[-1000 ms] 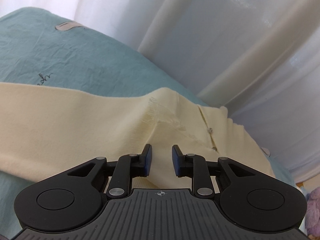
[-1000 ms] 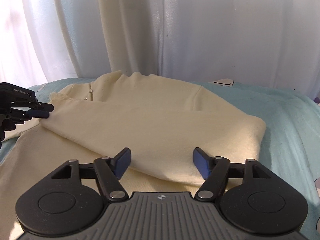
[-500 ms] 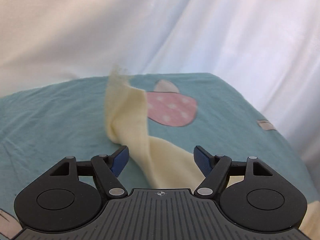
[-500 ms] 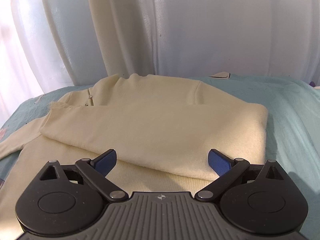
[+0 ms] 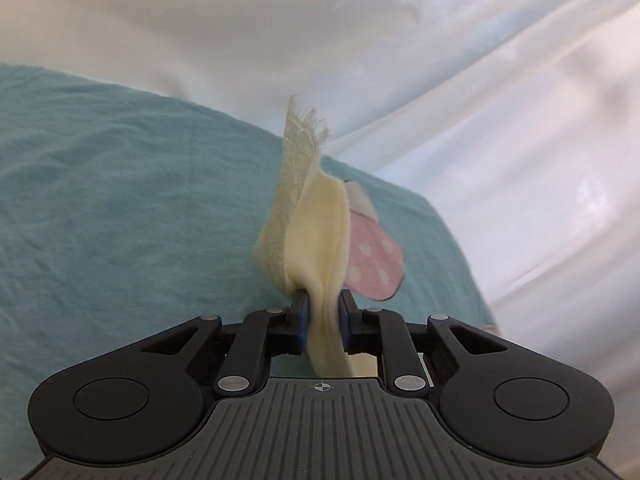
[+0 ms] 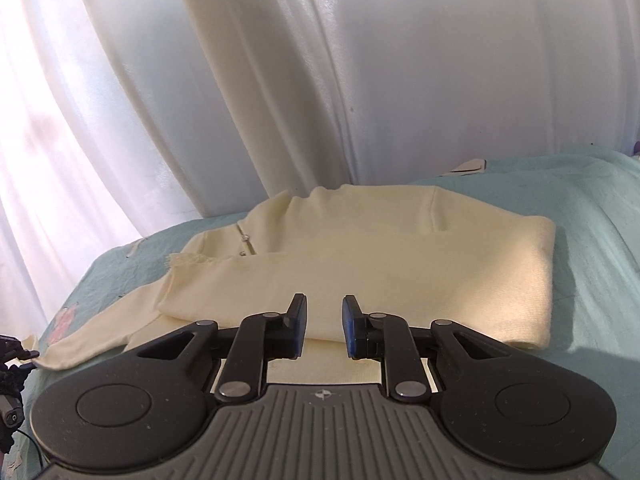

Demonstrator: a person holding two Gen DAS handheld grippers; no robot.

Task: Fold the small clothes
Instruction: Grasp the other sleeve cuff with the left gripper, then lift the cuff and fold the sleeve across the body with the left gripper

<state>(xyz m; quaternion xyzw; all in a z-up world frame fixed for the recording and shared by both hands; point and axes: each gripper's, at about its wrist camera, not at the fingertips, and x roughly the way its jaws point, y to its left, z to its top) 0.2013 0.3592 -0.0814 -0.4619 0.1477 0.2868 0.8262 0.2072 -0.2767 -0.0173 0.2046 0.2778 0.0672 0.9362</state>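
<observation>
Pinching the cream sleeve (image 5: 316,240), your left claw (image 5: 323,316) has just closed on its lace-edged cuff above the teal bed sheet (image 5: 120,208). Your right claw (image 6: 324,330) has just narrowed too, nothing between its pads, hovering over the near edge of the folded cream sweater (image 6: 400,256), which lies mid-bed with white curtains (image 6: 360,80) beyond.

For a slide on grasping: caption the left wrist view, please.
Left gripper pinches the lace-edged cuff of a cream sleeve above a teal bedsheet.
</observation>
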